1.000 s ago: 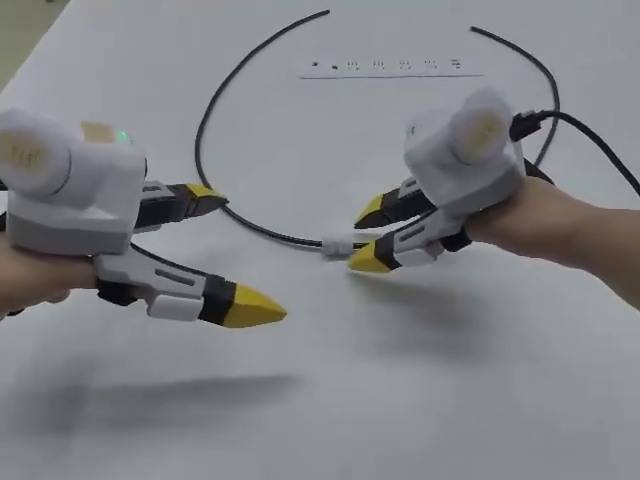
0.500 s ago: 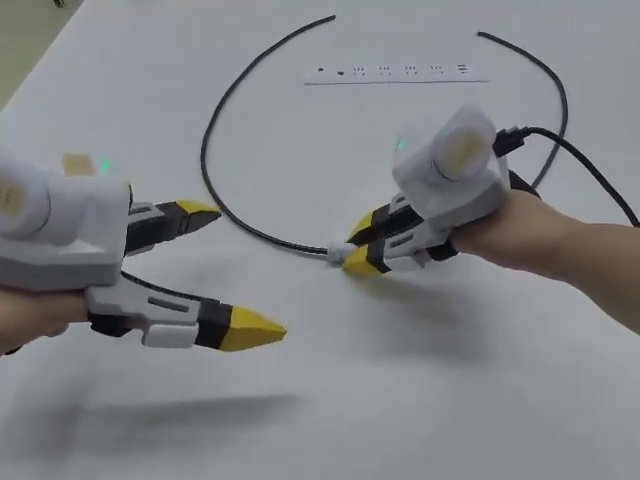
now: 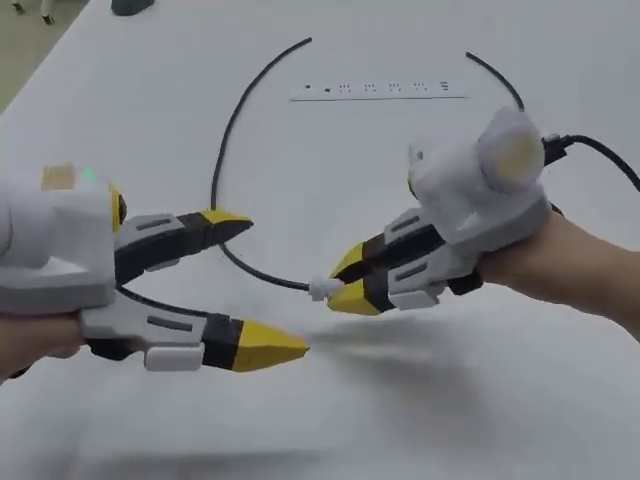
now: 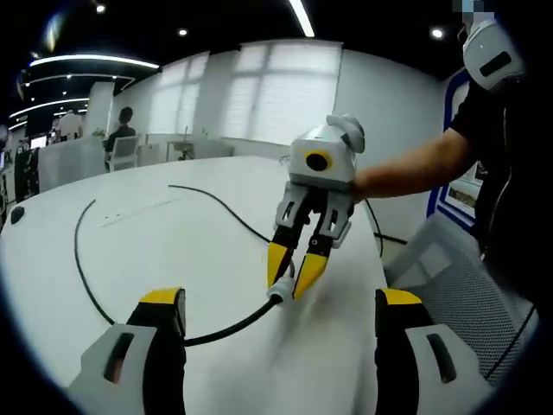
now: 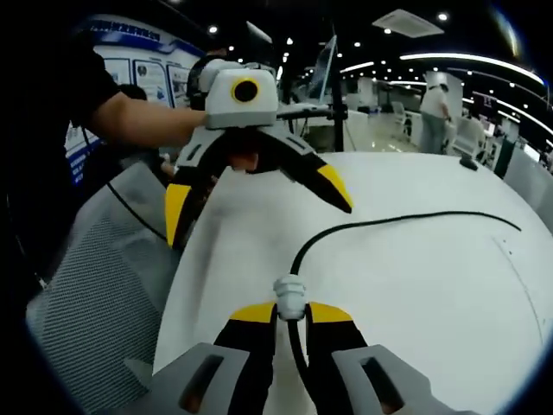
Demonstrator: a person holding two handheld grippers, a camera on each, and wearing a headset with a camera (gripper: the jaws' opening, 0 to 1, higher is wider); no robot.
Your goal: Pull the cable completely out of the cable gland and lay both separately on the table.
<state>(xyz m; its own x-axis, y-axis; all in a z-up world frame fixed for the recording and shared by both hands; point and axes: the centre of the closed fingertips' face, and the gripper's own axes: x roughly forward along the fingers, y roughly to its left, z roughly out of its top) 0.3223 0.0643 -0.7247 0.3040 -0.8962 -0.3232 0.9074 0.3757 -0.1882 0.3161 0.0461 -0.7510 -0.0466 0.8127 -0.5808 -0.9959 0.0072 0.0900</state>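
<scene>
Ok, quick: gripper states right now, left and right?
Left gripper: open, holding nothing.
Right gripper: shut on the cable, just behind the cable gland.

Cable (image 3: 270,278) black; gland (image 3: 322,290) white; right tongs (image 3: 340,283) yellow-tipped, black-banded.

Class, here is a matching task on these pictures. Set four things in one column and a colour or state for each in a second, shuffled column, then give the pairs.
Column A
1. left hand-held gripper
2. right hand-held gripper
3. gland
4. cable

Column B
a. black, in a long curve
b. open, jaws wide apart
c. white, at the tips of a shut gripper
d. shut on the cable

Pairs: 1-b, 2-d, 3-c, 4-a
</scene>
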